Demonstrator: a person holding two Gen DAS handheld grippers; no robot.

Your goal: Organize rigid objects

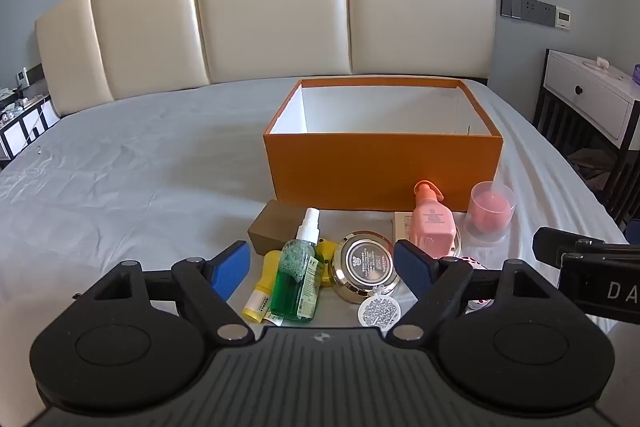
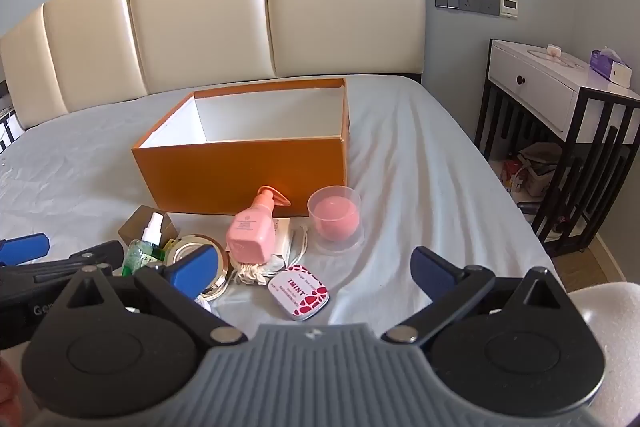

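Note:
An open orange box [image 1: 384,167] [image 2: 240,171] with a white inside stands on the bed. In front of it lie a green spray bottle [image 1: 298,279] [image 2: 140,247], a yellow tube [image 1: 264,287], a round gold compact [image 1: 366,267] [image 2: 192,243], a pink pump bottle [image 1: 432,223] [image 2: 252,231], a clear cup [image 1: 490,211] [image 2: 336,219] holding something pink, a brown block [image 1: 274,227] [image 2: 136,223] and a mint tin [image 2: 300,291]. My left gripper [image 1: 322,271] hangs open above the spray bottle and compact. My right gripper [image 2: 314,273] is open above the tin. Neither holds anything.
The grey sheet [image 1: 120,179] spreads wide to the left. A cream padded headboard [image 1: 260,7] rises behind the box. A white nightstand [image 2: 560,99] on a black frame stands right of the bed. A cloth pouch [image 2: 276,259] lies under the pink bottle.

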